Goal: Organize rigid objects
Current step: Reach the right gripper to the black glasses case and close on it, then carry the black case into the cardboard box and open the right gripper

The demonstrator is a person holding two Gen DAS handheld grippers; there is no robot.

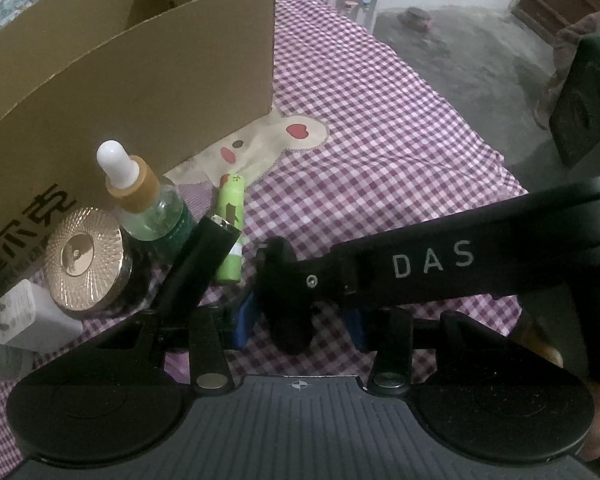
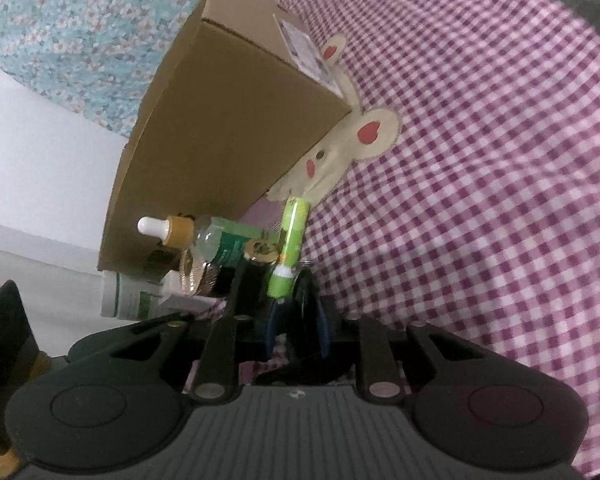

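While the right gripper point(image 2: 281, 268) points forward and down at the checked cloth point(image 2: 480, 200), its jaws stand narrow with the lower end of the green tube point(image 2: 290, 248) between them. Both fingers look pressed against the tube's sides. The tube lies along the line of the fingers, and its far end reaches ahead of the tips toward the cardboard box point(image 2: 228, 120), which stands ahead and to the left.

From the left wrist view, the same tube sits just right of the tip of the left finger of the left gripper point(image 1: 248, 240). On the tube's other side a black arm marked DAS crosses in from the right. It covers the left gripper's right finger, so I cannot tell whether those jaws grip anything.

Left of that gripper's fingers stands a dropper bottle point(image 1: 152, 208), with a gold-lidded jar point(image 1: 84, 256) touching it further left. A white plug adapter point(image 1: 24, 316) lies beyond the jar. The box's wall rises just behind them.
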